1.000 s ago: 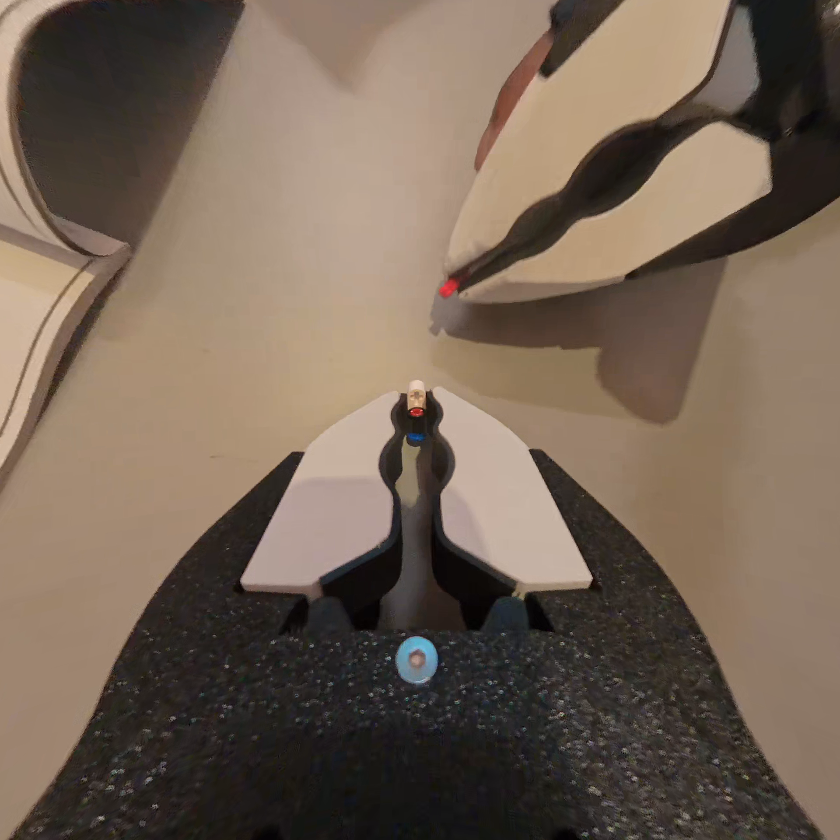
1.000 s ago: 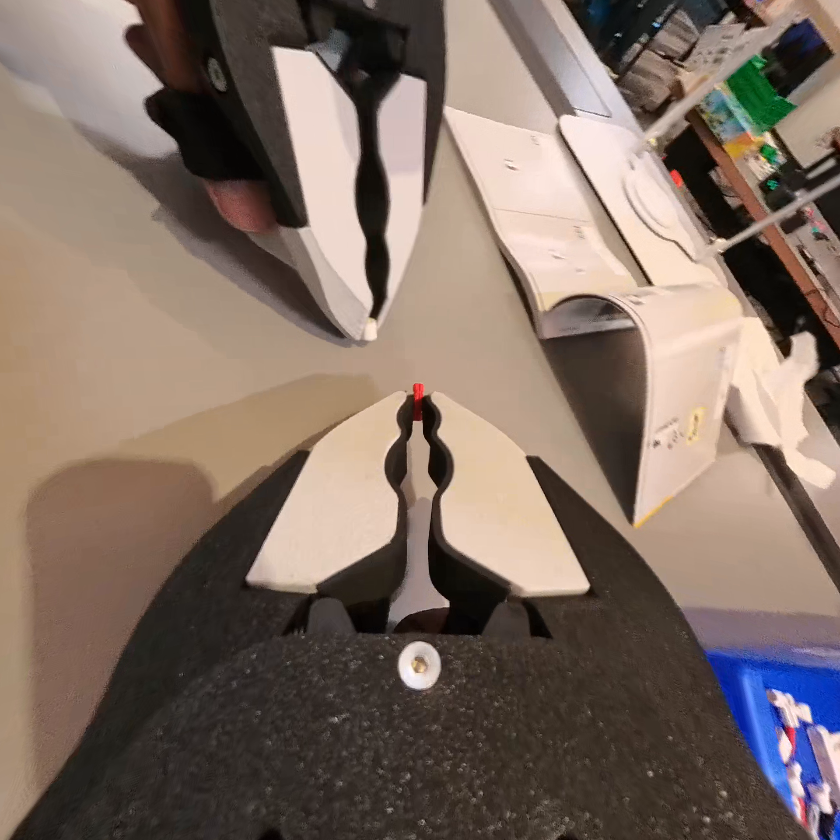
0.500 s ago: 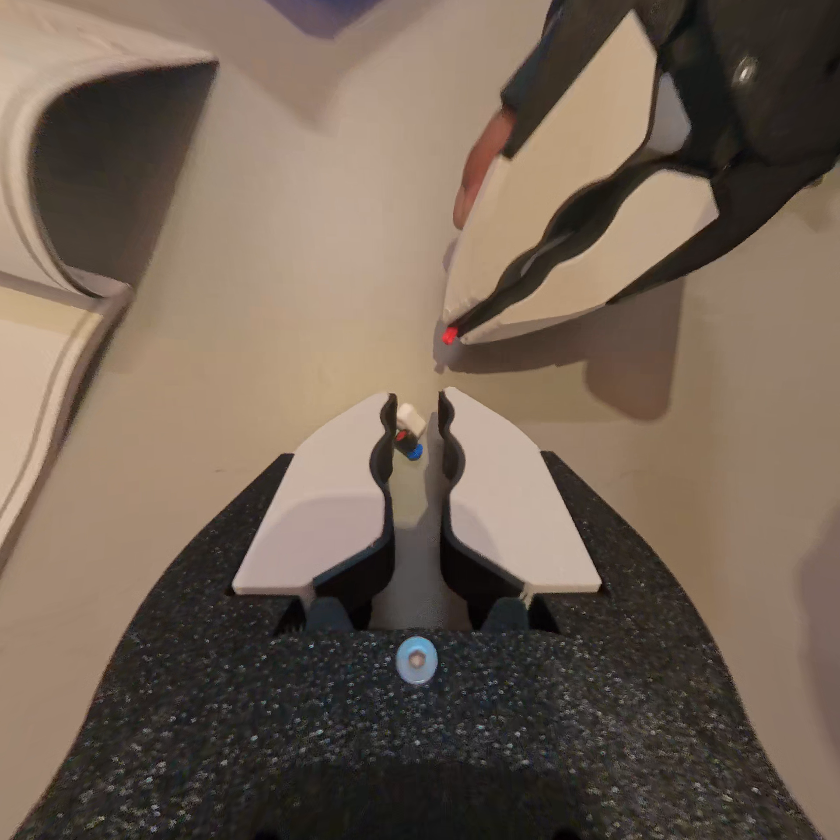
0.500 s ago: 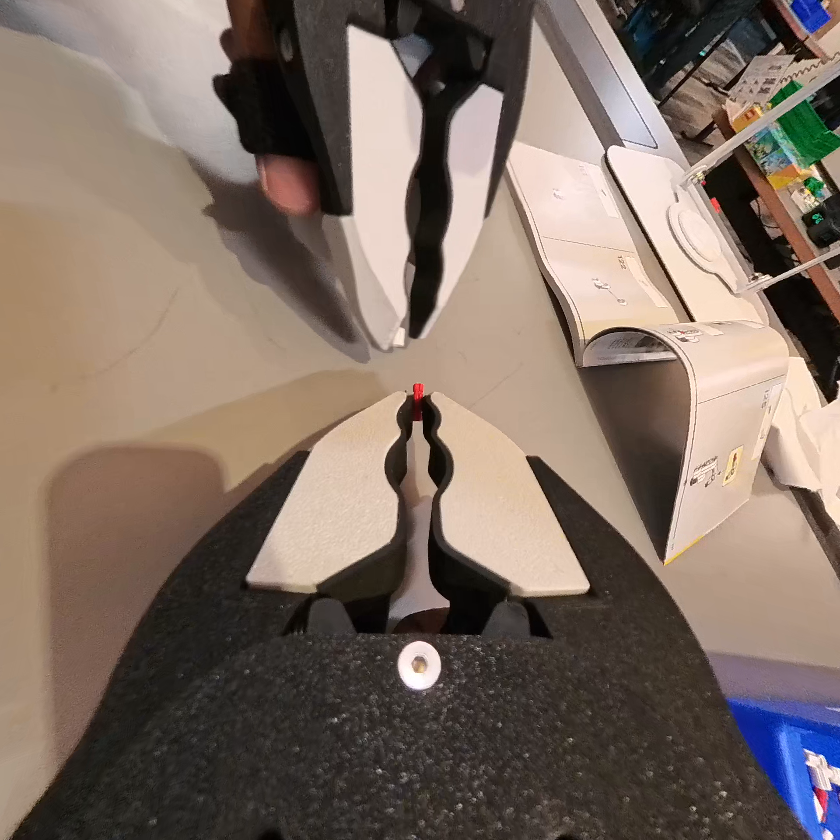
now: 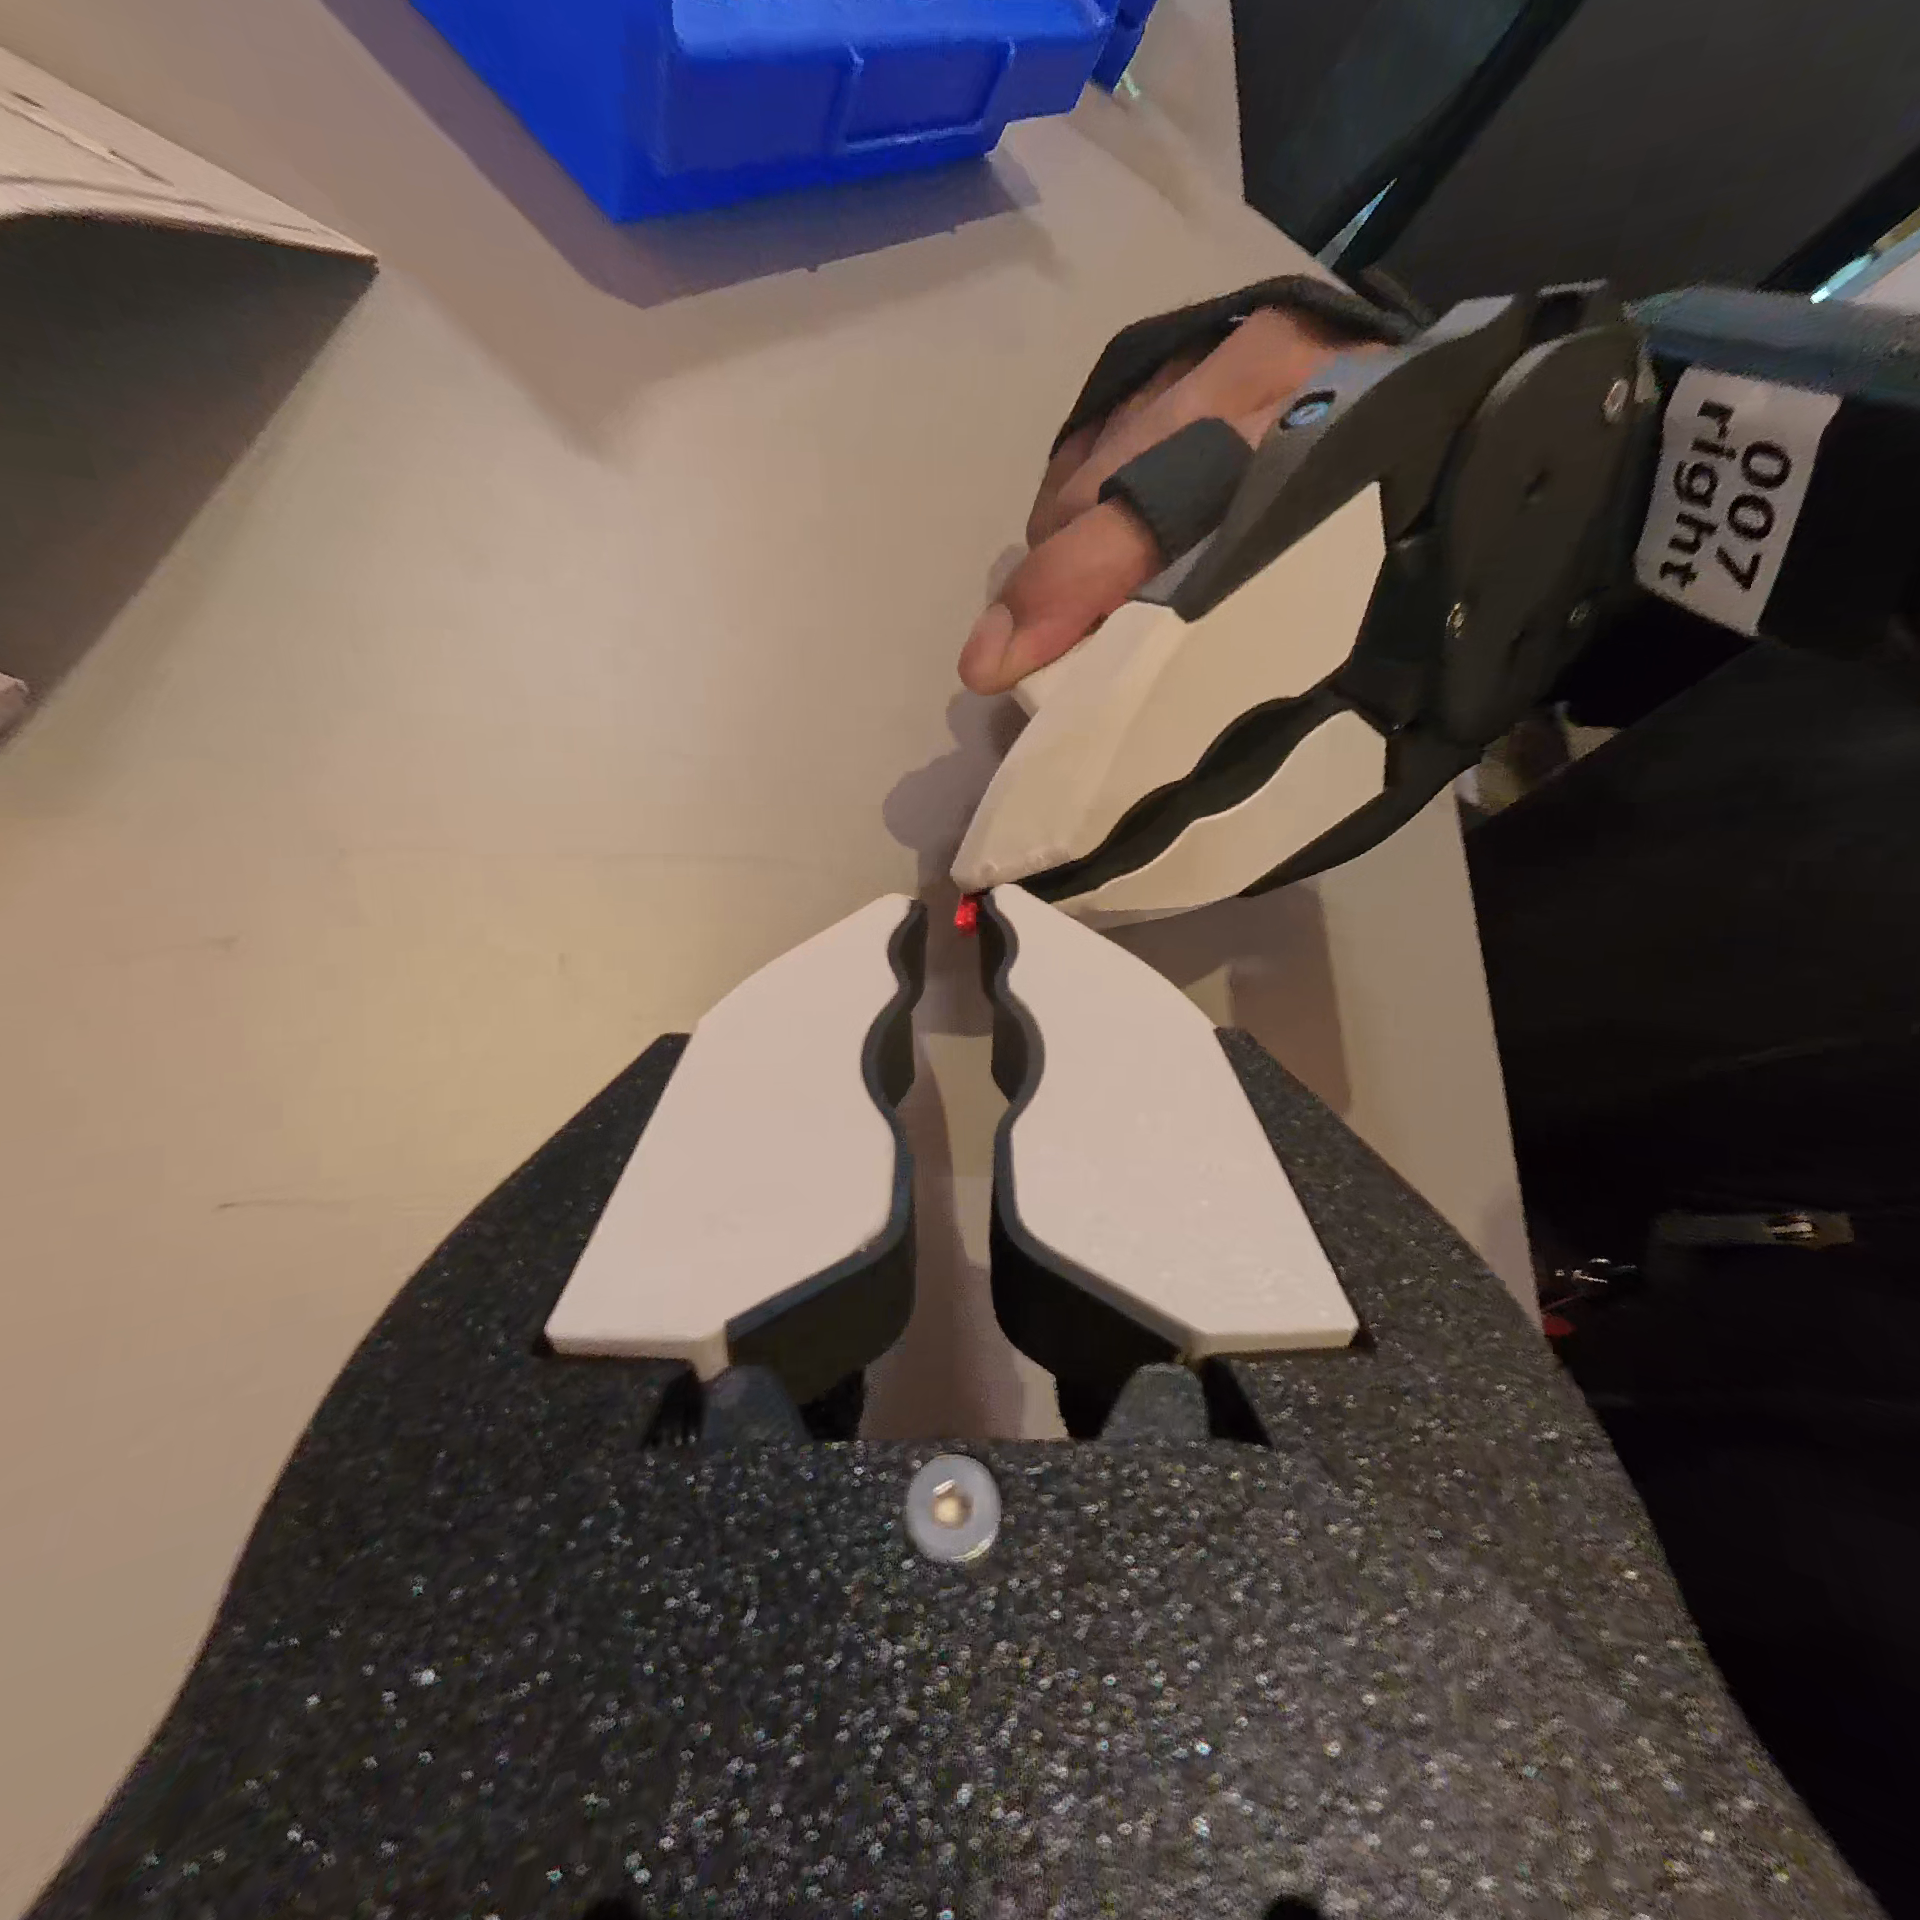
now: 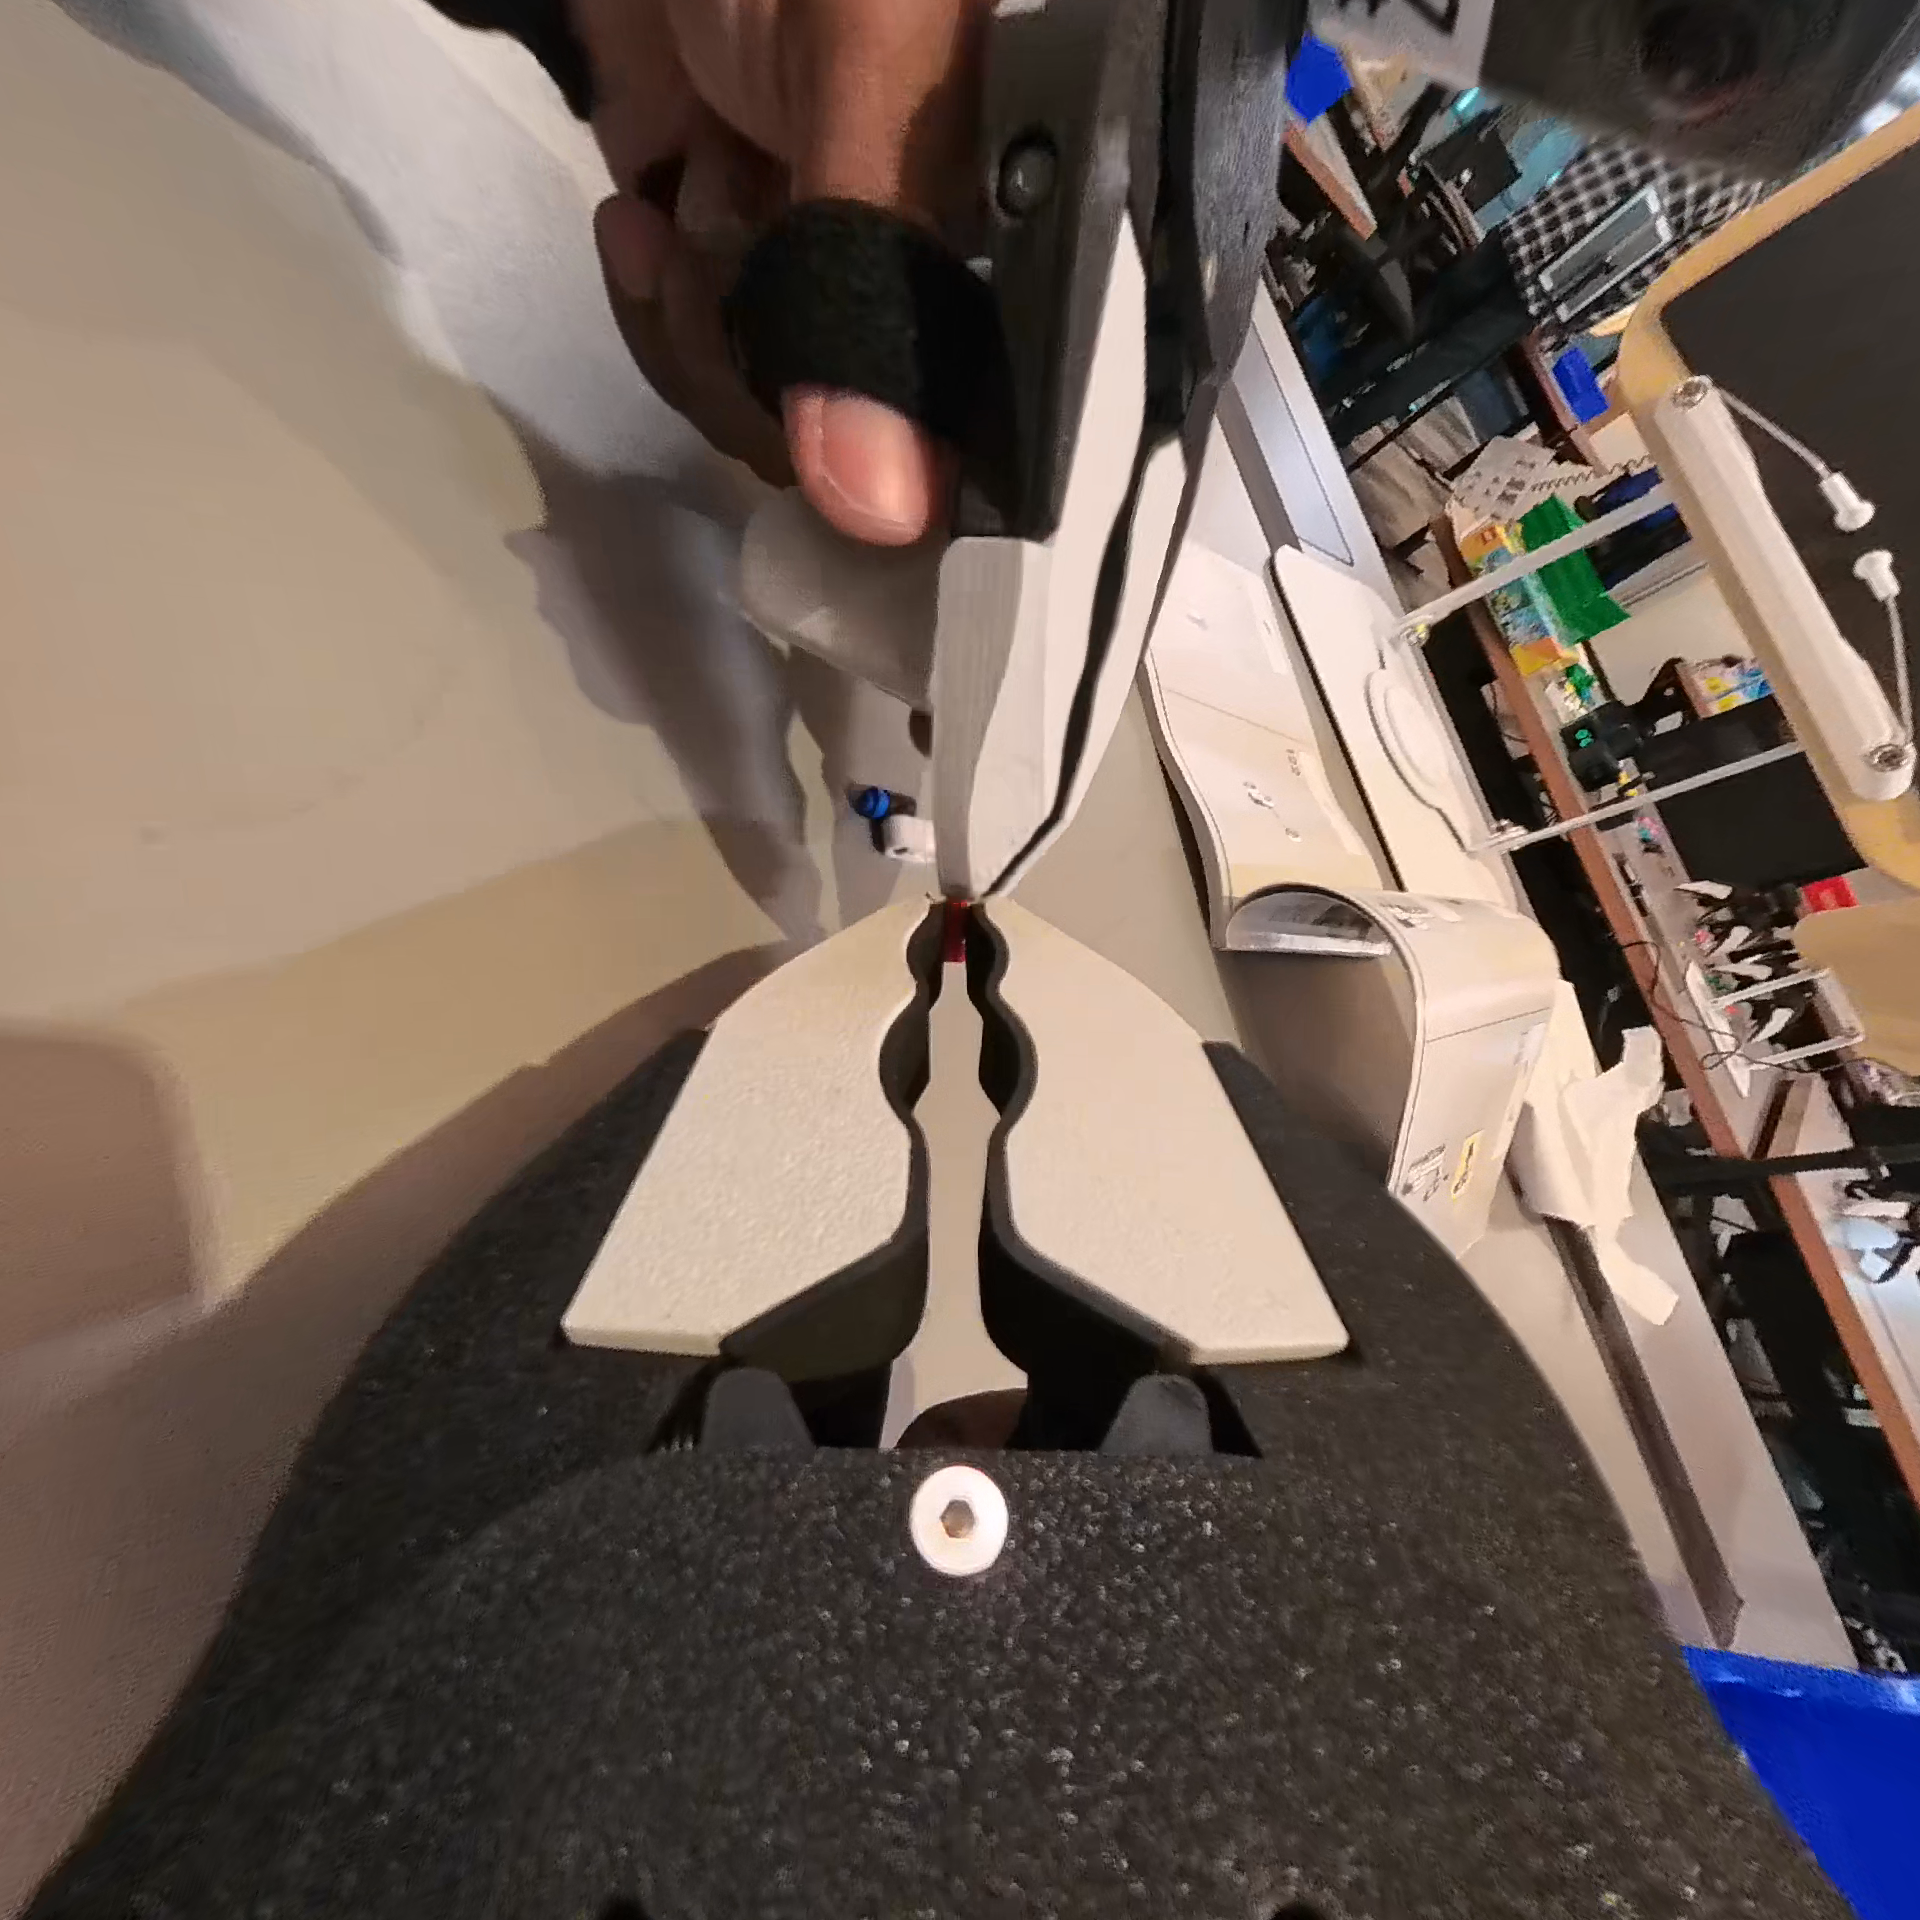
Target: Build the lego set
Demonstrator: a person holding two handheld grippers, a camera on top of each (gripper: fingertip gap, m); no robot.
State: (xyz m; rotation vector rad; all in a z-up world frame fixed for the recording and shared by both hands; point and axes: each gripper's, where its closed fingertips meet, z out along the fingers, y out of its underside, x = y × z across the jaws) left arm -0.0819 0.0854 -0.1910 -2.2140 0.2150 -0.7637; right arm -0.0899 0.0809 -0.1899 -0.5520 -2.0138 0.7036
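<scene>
My right gripper (image 6: pixel 954 914) is shut on a small red peg (image 6: pixel 954 943) that sticks out past its tips. In the left wrist view the right gripper (image 5: pixel 977 885) comes in from the right, and its red peg (image 5: pixel 966 914) hangs between my left gripper's tips, close to the right-hand finger (image 5: pixel 1049 966). My left gripper (image 5: pixel 951 904) is open with a clear gap and grips nothing. In the right wrist view the left gripper (image 6: pixel 966 883) points down, tip to tip with mine. A small white-and-blue piece (image 6: pixel 891 826) lies loose on the beige table (image 6: pixel 312 727) beside it.
A blue bin (image 5: pixel 810 94) stands at the back and also shows in the right wrist view (image 6: pixel 1849 1787). A curled open booklet (image 6: pixel 1455 997) lies to the right and also shows in the left wrist view (image 5: pixel 135 343). A person's hand (image 5: pixel 1091 561) holds the right gripper. Cluttered shelves (image 6: pixel 1662 727) stand beyond the table edge.
My left gripper opened and let go of the white-and-blue piece, which now lies on the table. The two grippers moved together until their tips meet. The right gripper still holds the red peg.
</scene>
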